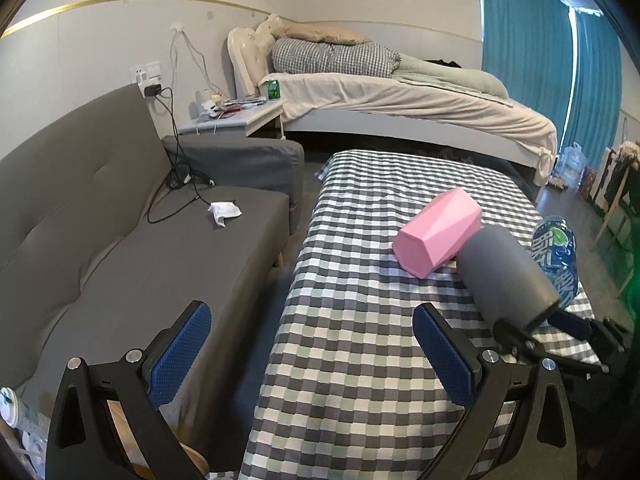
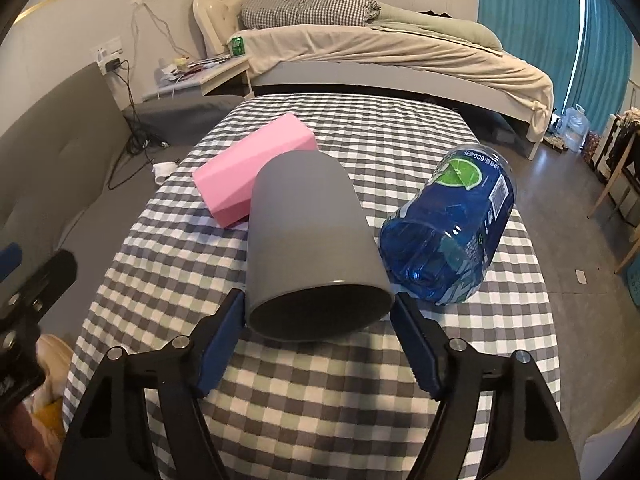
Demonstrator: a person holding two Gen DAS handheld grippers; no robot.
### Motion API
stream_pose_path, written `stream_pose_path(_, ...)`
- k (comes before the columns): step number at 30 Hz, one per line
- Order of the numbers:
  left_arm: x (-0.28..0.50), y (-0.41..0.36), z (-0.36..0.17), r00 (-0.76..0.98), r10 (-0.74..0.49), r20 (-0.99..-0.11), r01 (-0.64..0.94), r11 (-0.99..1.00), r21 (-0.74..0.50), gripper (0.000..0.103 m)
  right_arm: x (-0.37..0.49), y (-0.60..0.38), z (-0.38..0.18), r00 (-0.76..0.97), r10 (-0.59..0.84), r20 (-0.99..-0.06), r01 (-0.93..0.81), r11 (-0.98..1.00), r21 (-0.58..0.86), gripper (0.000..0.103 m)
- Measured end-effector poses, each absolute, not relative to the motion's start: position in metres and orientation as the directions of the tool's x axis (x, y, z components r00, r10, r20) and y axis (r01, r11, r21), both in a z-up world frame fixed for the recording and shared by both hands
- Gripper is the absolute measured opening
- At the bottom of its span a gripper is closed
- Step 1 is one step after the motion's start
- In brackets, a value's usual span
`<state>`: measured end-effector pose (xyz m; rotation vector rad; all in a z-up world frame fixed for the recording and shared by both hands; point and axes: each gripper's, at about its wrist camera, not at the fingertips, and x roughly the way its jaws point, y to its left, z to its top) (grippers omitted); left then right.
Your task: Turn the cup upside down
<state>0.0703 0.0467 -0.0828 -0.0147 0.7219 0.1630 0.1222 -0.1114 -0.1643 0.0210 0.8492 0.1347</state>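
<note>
A grey cup (image 2: 308,240) lies tilted with its open mouth toward the right wrist camera, its rim between the blue pads of my right gripper (image 2: 318,312), which is shut on it near the rim. It leans against a pink faceted cup (image 2: 252,168) lying on its side on the checkered table (image 2: 312,400). In the left wrist view the grey cup (image 1: 508,276) and pink cup (image 1: 438,232) show at the right, with the right gripper (image 1: 532,332) at the cup's mouth. My left gripper (image 1: 312,344) is open and empty over the table's left edge.
A blue cut-off plastic bottle (image 2: 452,232) lies on its side right of the grey cup. A grey sofa (image 1: 120,240) with cables and a tissue stands left of the table. A bed (image 1: 400,96) and nightstand (image 1: 236,116) are beyond. Teal curtains hang at the right.
</note>
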Motion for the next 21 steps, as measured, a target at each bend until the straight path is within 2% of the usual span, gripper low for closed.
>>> stream_pose_path(6, 0.066, 0.045, -0.083, 0.731, 0.146, -0.667, -0.167, 0.985, 0.033, 0.103, 0.099, -0.12, -0.156, 0.638, 0.142, -0.757, -0.1, 0.99, 0.101, 0.073)
stream_pose_path(21, 0.031, 0.049, -0.076, 0.701, 0.135, -0.7, -0.195, 0.981, -0.007, 0.103, 0.015, -0.095, -0.156, 0.584, 0.074, -0.808, -0.113, 0.994, 0.009, 0.074)
